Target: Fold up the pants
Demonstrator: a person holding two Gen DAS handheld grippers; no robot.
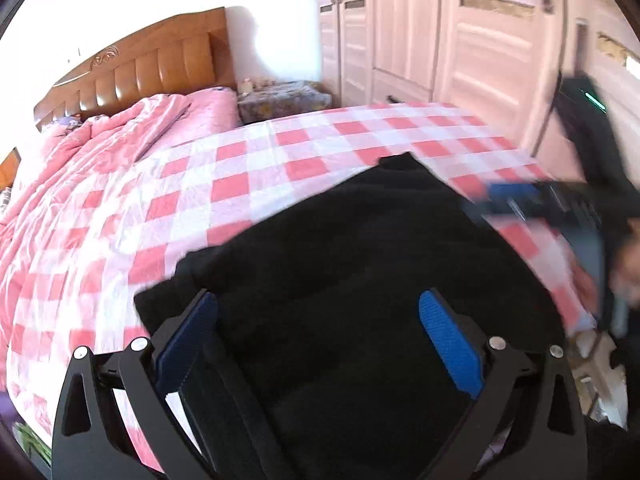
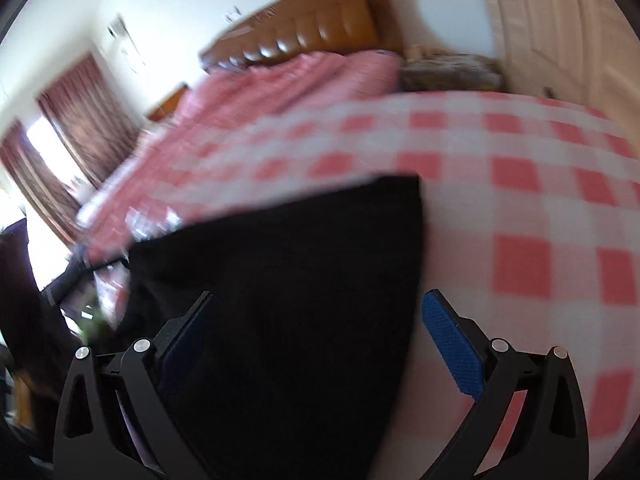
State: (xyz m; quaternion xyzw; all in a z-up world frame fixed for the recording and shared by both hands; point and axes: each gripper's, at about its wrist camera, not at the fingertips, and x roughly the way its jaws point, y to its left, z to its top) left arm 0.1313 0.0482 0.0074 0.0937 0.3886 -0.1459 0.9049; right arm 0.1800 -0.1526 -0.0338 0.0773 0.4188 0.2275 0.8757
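Black pants (image 1: pixel 352 248) lie folded flat on the red-and-white checked sheet (image 1: pixel 240 184) of the bed. My left gripper (image 1: pixel 320 320) hovers over their near end, open, blue pads wide apart with only cloth below. In the left wrist view the right gripper (image 1: pixel 516 200) appears blurred at the pants' right edge. In the right wrist view the pants (image 2: pixel 280 280) fill the lower left, their straight edge running down the middle. My right gripper (image 2: pixel 316 320) is open there, the left finger over the cloth, the right pad (image 2: pixel 452 348) over the sheet (image 2: pixel 520 200).
A pink quilt (image 1: pixel 100 152) is bunched at the far end under a brown headboard (image 1: pixel 160 64). A cluttered nightstand (image 1: pixel 284 100) and white wardrobe doors (image 1: pixel 440 32) stand to the right. Dark red curtains (image 2: pixel 80 120) hang at a window on the left. A person's hand (image 1: pixel 628 264) is at the right edge.
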